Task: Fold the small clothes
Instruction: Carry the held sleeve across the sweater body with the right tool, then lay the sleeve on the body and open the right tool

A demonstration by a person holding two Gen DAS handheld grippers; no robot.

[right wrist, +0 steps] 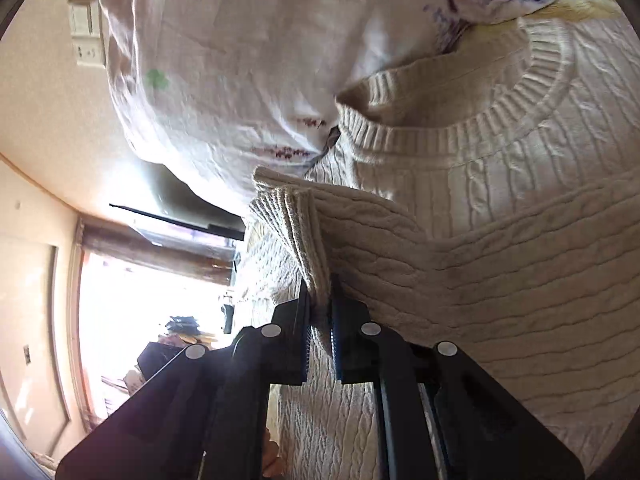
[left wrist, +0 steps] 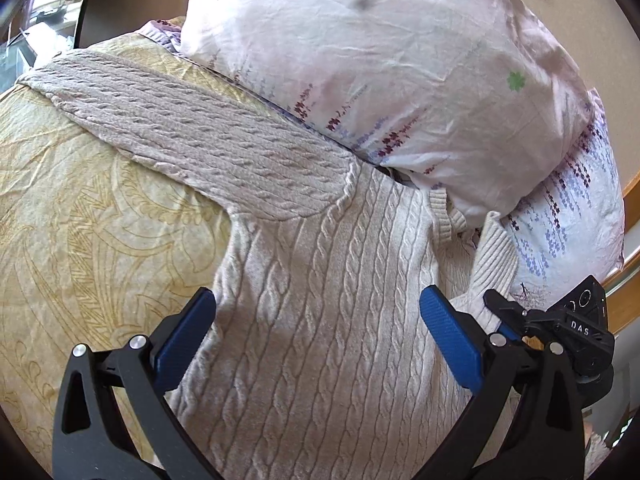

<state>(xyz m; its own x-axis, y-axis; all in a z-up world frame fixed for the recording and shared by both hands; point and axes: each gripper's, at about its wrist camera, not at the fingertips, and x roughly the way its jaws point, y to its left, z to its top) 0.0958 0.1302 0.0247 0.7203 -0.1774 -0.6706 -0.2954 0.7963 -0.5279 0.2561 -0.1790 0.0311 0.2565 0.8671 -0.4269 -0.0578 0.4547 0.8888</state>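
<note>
A cream cable-knit sweater (left wrist: 320, 300) lies on a yellow patterned bedsheet (left wrist: 80, 220). One sleeve (left wrist: 192, 120) stretches out to the far left. My left gripper (left wrist: 318, 296) is open and hovers over the sweater's body, holding nothing. In the right wrist view my right gripper (right wrist: 320, 300) is shut on the ribbed cuff (right wrist: 292, 224) of the other sleeve (right wrist: 500, 272), which is lifted and drawn across the body below the round neckline (right wrist: 460, 128). The right gripper's body (left wrist: 560, 332) also shows at the right edge of the left wrist view.
A white floral pillow (left wrist: 400, 60) lies right behind the sweater's collar, touching it. A wooden bed frame (left wrist: 628, 200) is at the right. A bright window (right wrist: 132, 300) and wall switches (right wrist: 86, 36) show in the right wrist view.
</note>
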